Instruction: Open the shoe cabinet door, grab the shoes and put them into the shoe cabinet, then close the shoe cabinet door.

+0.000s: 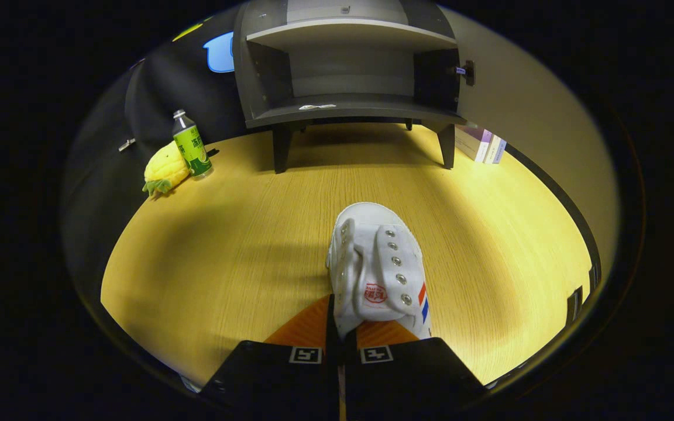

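Gripping a white shoe (379, 275) by its upper, my tool (340, 342) is nearly closed, both fingers pressing it, above the desk (226, 245). Shoe cabinet (348, 70) stands open well beyond.

Gripper (340, 336) fingers clamp the white shoe (377, 270) above the wooden table (226, 245); shoe cabinet (348, 76) stands open beyond, well apart
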Motion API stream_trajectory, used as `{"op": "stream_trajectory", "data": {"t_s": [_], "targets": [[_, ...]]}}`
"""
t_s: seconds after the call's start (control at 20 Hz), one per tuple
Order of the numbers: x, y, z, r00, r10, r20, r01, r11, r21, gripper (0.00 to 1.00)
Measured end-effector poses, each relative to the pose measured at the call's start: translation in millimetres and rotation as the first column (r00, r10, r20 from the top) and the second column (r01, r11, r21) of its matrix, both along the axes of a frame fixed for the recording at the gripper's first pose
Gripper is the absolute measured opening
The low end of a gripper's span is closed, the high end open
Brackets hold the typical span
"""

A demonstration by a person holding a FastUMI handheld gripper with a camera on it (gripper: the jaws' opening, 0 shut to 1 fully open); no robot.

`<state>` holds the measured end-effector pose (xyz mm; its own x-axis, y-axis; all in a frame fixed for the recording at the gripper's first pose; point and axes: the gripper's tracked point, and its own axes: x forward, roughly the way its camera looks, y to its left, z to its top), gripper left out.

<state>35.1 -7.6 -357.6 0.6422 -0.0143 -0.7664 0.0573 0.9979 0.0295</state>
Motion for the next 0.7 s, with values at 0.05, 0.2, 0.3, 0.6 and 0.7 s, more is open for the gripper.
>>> {"op": "stream_trajectory", "data": {"t_s": [0.05, 0.2, 0.3, 0.6, 0.7], "targets": [[0.0, -0.3, -1.0, 1.0, -0.002, -0.006, 0.002, 1.0, 0.0, 0.09], [1.9, -0.5, -0.9, 1.0, -0.014, -0.007, 0.014, 1.0, 0.023, 0.1], [2.0, -1.1, -2.9, 1.0, -0.015, -0.005, 0.015, 1.0, -0.003, 0.09], [9.1, 2.1, -0.4, 1.0, 0.026, 0.01, -0.026, 0.999, -0.038, 0.05], [16.3, 1.9, 8.6, 0.999, 0.039, 0.02, -0.038, 0.998, -0.04, 0.05]]}}
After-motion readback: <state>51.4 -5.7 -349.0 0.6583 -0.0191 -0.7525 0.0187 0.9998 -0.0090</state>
